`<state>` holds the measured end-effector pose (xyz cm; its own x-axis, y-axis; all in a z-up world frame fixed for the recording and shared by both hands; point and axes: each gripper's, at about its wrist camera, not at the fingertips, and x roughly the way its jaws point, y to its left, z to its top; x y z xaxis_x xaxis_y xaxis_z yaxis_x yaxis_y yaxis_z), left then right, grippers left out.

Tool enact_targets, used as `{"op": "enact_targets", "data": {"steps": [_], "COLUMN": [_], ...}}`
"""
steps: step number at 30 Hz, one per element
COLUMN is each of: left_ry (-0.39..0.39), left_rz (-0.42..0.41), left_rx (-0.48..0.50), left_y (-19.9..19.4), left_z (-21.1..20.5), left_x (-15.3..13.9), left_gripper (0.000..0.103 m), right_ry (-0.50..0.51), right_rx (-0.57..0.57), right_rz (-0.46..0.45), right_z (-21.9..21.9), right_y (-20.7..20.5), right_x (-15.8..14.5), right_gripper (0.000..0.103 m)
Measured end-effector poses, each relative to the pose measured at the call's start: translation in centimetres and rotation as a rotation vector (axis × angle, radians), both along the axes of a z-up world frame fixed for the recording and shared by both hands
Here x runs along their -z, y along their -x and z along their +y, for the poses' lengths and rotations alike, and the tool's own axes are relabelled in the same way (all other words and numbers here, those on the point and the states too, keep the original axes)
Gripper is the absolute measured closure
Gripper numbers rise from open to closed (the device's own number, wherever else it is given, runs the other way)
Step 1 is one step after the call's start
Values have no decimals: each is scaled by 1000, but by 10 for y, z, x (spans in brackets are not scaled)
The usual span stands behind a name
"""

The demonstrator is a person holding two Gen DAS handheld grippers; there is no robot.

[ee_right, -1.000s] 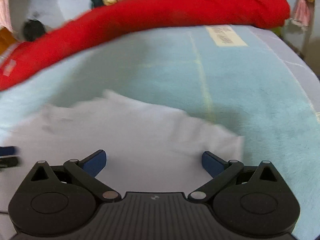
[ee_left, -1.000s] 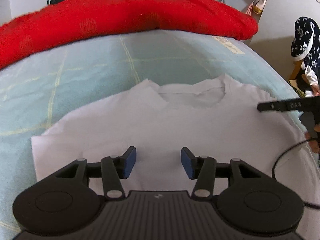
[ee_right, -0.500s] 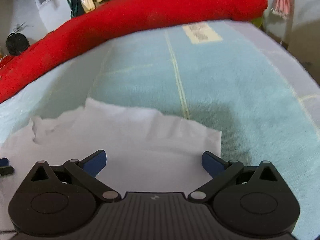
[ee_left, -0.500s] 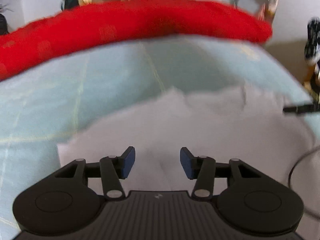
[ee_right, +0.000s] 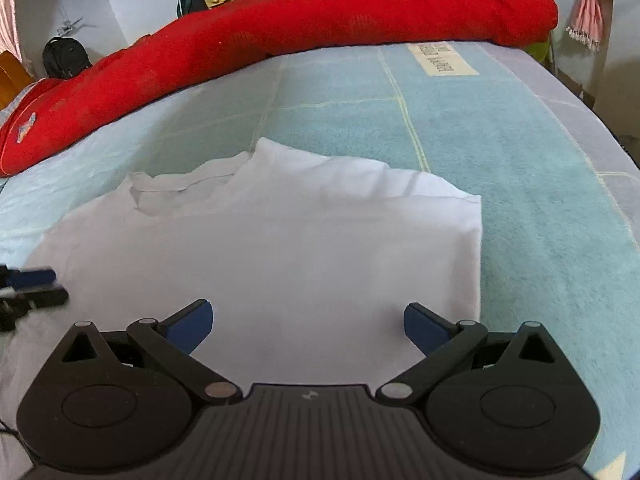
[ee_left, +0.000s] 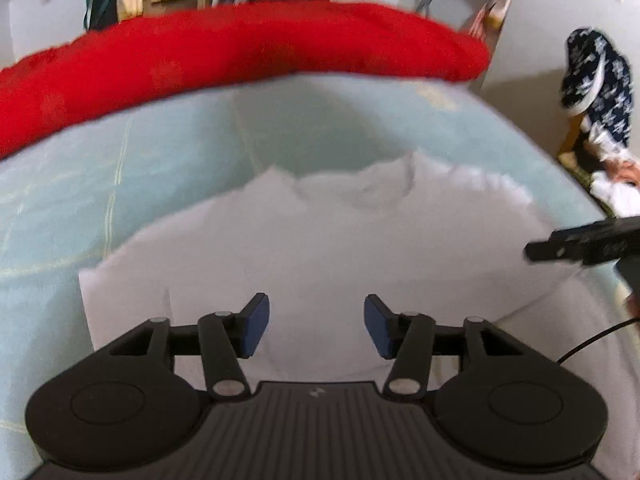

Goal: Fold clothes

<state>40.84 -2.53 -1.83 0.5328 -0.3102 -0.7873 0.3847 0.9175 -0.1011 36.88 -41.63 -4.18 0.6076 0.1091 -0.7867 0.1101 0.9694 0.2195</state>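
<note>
White shirt (ee_right: 280,248) lies flat on the bed (ee_right: 520,152), collar toward the red quilt (ee_right: 320,16) at the far side.

Changes since 1 second ago:
- In the right wrist view the shirt's right edge now reads as a clean straight fold line with a squared corner. A second back it was blurred, half a second back ragged. The sleeve on that side looks tucked under or over; which, I cannot tell.
- In the left wrist view the shirt sits further right in frame and its left edge has come closer to the centre. This view is soft with motion blur.
- The right claw's body, seen from the left view, is still at the right margin, slightly lower in frame than before.

Reading: both claws appear to be backing off after laying a side fold. Right side looks done. Left side shows a sleeve end or corner spread out on the bed, so that side probably needs the matching fold, then a bottom-to-collar fold.

Poses:
- Left claw (ee_left: 316,330) hangs over the lower middle of the shirt, angled steeply down. Jaws are opening, pads clear of the cloth, nothing between them. Released.
- Right claw (ee_right: 308,326) hangs over the shirt's lower right part, same steep downward tilt. Jaws spread wide, empty, released.
- Left claw's tips also show at the left margin of the right view, apart from the cloth.

A cable (ee_left: 592,344) trails over the shirt's right side.
</note>
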Motion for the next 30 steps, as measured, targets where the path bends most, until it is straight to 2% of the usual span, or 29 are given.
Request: {"op": "enact_targets", "data": {"steps": [2,5,8,10,12,13,17,22,26,30], "left_ry": [-9,1,51,39,-2,-4,28,-14,-48,-62], "left_rz": [14,71,14,8,64,66,6,27,85,105], "left_rx": [5,-38,-42,-21,-16,-11,28,122,121,74], "left_y": [5,6,15,16,10,10,19,35,53,90], "left_z": [0,10,17,17,17,17,23,19,17,15], "left_x": [3,11,-6,-3,10,10,-9,-15,-11,-3], "left_gripper": [45,47,46,44,46,46,47,46,46,46], "right_ry": [-4,11,29,37,42,47,88,90,91,64], "right_rx": [-21,-62,-83,-92,-102,-110,-140,-174,-234,-296], "right_rz": [-1,22,31,27,35,45,67,107,148,181], "right_z": [6,18,26,30,36,39,49,56,66,68], "right_y": [4,9,14,18,20,20,33,56,66,79], "right_x": [-4,-3,-5,-6,-5,-4,-7,-13,-5,6], "right_gripper": [0,0,0,0,0,0,0,0,0,0]}}
